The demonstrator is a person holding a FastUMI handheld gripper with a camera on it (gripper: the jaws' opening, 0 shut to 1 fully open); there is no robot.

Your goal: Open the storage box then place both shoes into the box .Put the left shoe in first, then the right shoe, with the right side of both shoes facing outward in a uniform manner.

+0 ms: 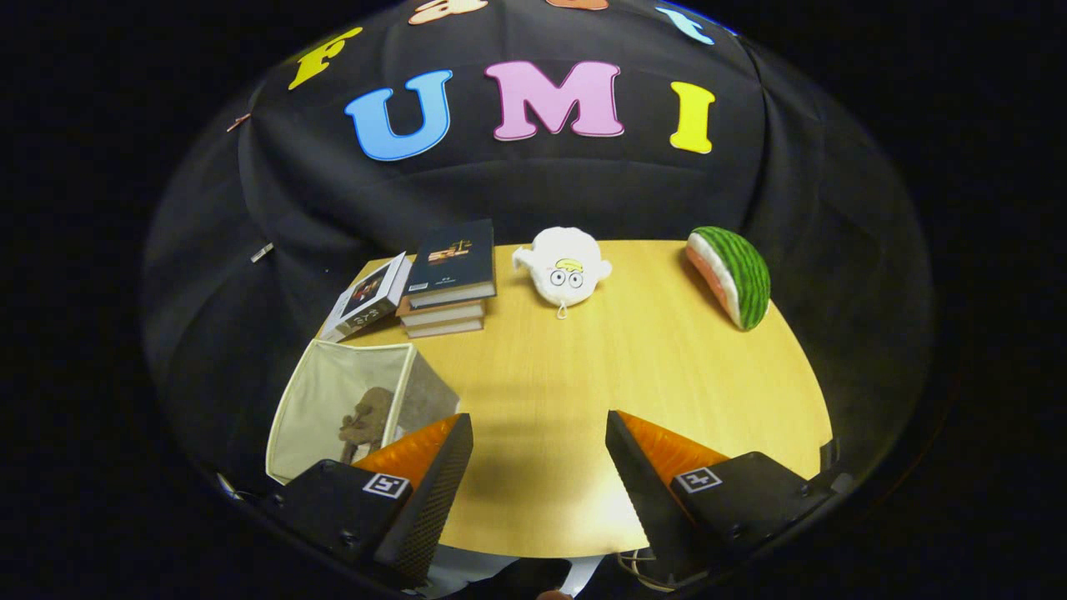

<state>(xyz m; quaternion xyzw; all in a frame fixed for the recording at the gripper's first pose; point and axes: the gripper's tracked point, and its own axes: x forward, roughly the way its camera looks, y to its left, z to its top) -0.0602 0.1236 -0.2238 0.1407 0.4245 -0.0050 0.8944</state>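
From where I'm driving, my gripper [538, 454] has its two fingers spread wide with nothing between them but bare tabletop, hovering over the near part of the light wooden table [583, 375]. Landmark is the beige fabric storage box [333, 400]: it sits at the table's near left corner, just ahead of and partly behind my left finger [433, 479], open top facing me so I see into it. Inside the box there is a brownish lumpy shape [367, 421], probably a shoe, too dark and small to tell which one or which way it faces. Beyond the box, further back on the table, is a stack of books with a dark-covered hardback on top [450, 271]; a white-edged book with a dark cover picture [367, 298] leans against the stack's left side, over the table's back left edge. To the right of the stack, well apart from the box, is a white round plush toy with big cartoon eyes [565, 268], near the back edge. Farthest from the box, at the back right corner, lies a plush watermelon slice, green striped rind with red flesh [733, 273]. My right finger [646, 467] is over bare wood, touching nothing.
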